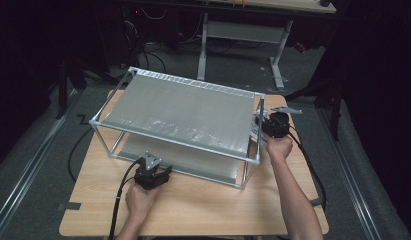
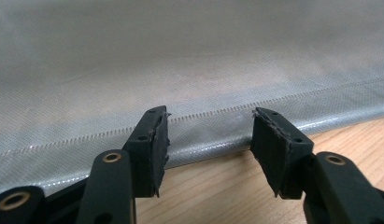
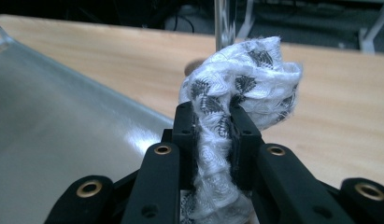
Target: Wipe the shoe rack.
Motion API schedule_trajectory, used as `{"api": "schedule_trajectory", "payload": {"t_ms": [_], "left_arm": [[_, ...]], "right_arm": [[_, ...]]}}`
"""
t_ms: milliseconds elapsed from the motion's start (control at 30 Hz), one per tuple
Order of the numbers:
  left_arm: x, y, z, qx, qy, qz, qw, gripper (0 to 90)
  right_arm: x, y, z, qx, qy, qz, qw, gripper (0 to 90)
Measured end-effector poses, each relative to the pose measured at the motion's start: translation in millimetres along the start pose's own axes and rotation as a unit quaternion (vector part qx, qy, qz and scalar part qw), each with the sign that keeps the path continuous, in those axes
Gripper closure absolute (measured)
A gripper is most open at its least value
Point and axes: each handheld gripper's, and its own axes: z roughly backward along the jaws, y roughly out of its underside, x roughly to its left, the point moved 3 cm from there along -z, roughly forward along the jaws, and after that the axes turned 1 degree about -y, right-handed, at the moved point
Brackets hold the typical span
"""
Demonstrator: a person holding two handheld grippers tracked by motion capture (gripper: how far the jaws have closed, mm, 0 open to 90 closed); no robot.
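A two-tier rack of silver tubes with grey mesh shelves (image 1: 178,112) stands on the wooden table (image 1: 193,205). My right gripper (image 1: 265,129) is at the rack's right end, raised off the table. It is shut on a bunched white cloth with a dark pattern (image 3: 236,88), which bulges above the jaws. My left gripper (image 1: 165,172) rests low at the rack's front left. It stands open, its pads (image 2: 150,149) on either side of the lower shelf's stitched hem (image 2: 213,128), with nothing pressed between them.
A rack post (image 3: 222,21) rises just behind the cloth in the right gripper view. Bare tabletop lies in front of the rack. Black cables (image 1: 118,200) trail from both grippers. A desk frame (image 1: 238,30) stands on the dark floor beyond the table.
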Motion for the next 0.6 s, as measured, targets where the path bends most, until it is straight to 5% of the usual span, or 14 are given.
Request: {"api": "schedule_trajectory", "payload": {"t_ms": [300,600], "left_arm": [[0.0,0.0,-0.1,0.0,0.002,0.0,1.0,46.5],[-0.3,0.0,0.0,0.0,0.002,0.0,1.0,46.6]], "right_arm": [[3.0,-22.0,20.9,-0.04,-0.006,0.01,0.9991,76.8],[4.2,-6.9,-0.4,0.0,0.005,0.011,0.9999,77.0]]}}
